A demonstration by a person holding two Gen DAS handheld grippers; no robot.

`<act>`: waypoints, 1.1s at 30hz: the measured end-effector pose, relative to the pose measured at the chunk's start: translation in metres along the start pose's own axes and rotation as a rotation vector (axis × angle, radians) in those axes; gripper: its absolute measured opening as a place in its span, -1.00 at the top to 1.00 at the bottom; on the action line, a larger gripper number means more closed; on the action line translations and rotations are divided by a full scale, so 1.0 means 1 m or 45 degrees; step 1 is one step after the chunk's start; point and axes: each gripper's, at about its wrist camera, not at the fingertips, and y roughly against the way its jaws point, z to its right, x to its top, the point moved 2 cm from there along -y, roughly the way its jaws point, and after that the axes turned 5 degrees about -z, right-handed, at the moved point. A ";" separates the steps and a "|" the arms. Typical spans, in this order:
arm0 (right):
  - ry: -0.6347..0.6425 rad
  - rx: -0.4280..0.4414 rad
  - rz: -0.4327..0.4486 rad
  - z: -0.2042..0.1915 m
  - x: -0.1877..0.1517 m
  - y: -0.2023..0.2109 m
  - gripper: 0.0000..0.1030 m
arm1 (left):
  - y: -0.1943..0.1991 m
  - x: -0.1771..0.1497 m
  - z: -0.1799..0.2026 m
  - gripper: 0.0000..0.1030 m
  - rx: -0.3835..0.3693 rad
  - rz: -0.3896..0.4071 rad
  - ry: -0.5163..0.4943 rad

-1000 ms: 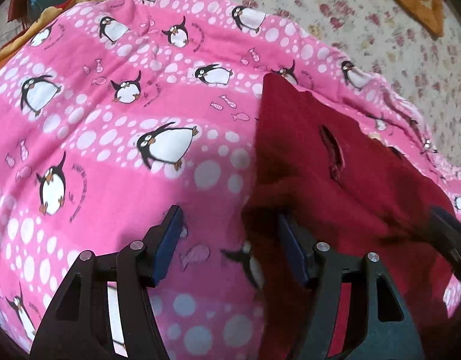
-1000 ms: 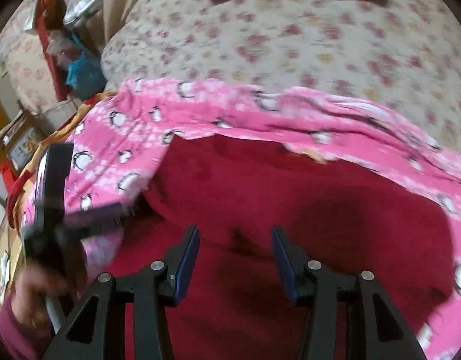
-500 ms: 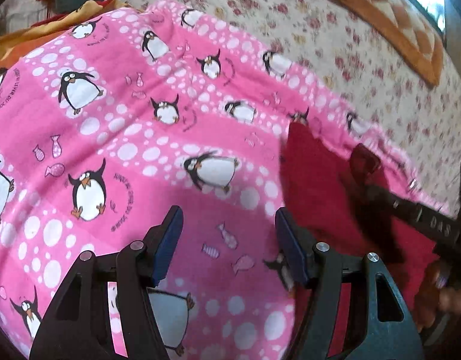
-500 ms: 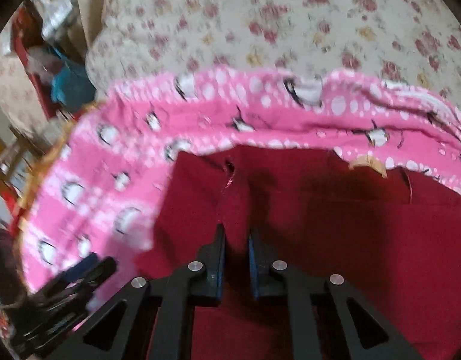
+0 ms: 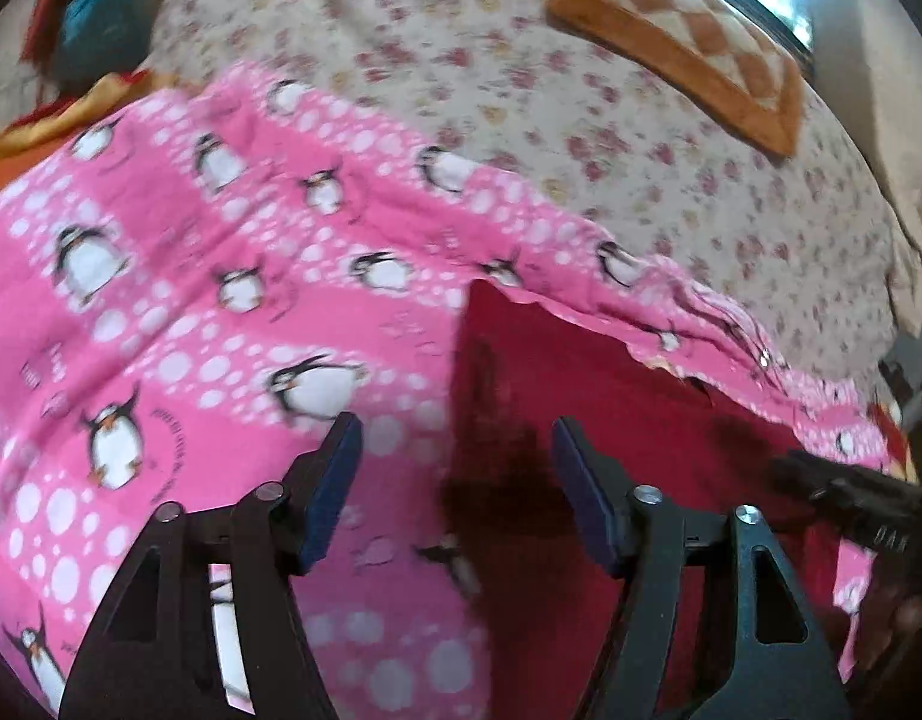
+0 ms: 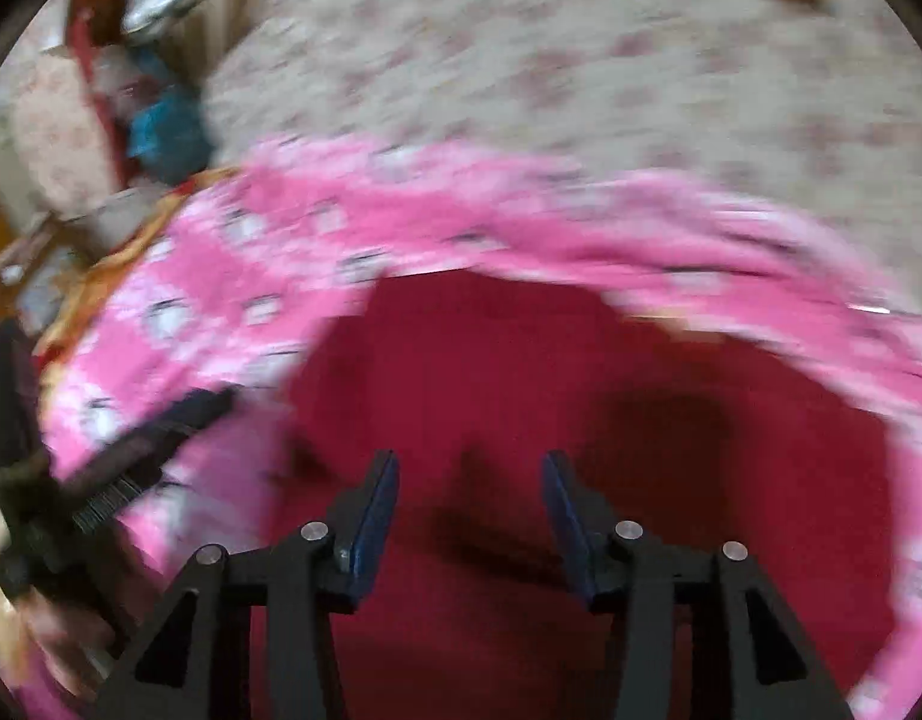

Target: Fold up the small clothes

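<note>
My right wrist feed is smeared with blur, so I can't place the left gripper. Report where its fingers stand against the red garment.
Observer: The left gripper is open and straddles the red garment's left edge, with one finger over the penguin blanket and the other over red cloth.
Operator: Give me that edge's far corner.
Observer: It ends in a sharp corner lying on the blanket, with pink cloth showing beyond it.
Operator: Identify the orange strip at the top of my view.
Observer: It is a cushion with an orange and cream check pattern, lying on the floral sheet.
</note>
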 end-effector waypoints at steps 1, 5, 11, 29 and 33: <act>-0.035 -0.073 0.013 0.022 -0.006 0.010 0.08 | -0.007 0.000 0.006 -0.53 0.012 -0.012 -0.028; -0.206 -0.450 -0.113 0.114 -0.039 0.004 0.08 | -0.055 -0.012 0.015 -0.56 0.129 -0.229 -0.080; -0.248 -0.365 -0.124 0.137 -0.062 0.024 0.07 | -0.029 -0.017 0.002 -0.56 0.097 -0.231 0.015; -0.096 0.118 -0.170 0.065 -0.213 0.103 -0.45 | 0.102 -0.124 0.015 -0.56 0.192 -0.210 -0.236; -0.122 0.094 -0.242 0.060 -0.233 0.088 -0.41 | 0.113 -0.136 0.022 -0.56 0.218 -0.202 -0.289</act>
